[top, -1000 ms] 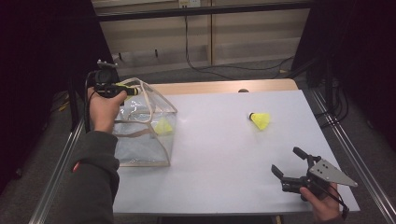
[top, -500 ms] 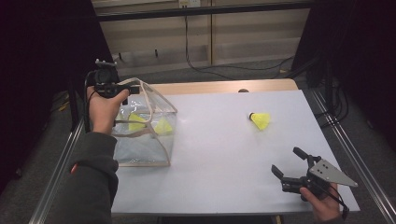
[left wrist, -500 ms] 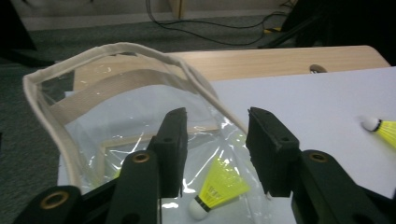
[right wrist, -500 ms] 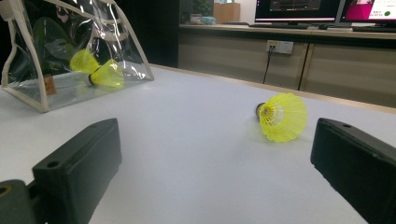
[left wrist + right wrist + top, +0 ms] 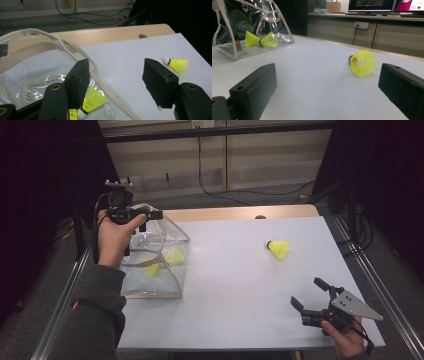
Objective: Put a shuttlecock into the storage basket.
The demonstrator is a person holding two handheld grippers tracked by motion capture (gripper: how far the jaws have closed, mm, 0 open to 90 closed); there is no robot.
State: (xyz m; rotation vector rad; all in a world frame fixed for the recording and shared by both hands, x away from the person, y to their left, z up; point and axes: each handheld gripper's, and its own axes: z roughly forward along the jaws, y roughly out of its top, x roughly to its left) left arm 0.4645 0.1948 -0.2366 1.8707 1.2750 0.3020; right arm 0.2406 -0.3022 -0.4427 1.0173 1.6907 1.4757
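Left gripper [image 5: 150, 215] hovered above the clear bag [image 5: 165, 285] at the table's left edge; its jaws had just been opening, nothing between them. Two yellow shuttlecocks [image 5: 164, 261] lay inside the bag. Third shuttlecock [image 5: 278, 249] lay on the white table [image 5: 235, 310], well apart. Right gripper [image 5: 310, 297] was wide open, empty, near the front right corner.

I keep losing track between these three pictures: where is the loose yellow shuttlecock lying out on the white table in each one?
High view: the loose shuttlecock lies right of centre on the table.
Left gripper view: it is at the right edge, past the right jaw.
Right gripper view: it sits right of centre, between the jaws.
Shared landmark: the clear bag with two shuttlecocks inside.
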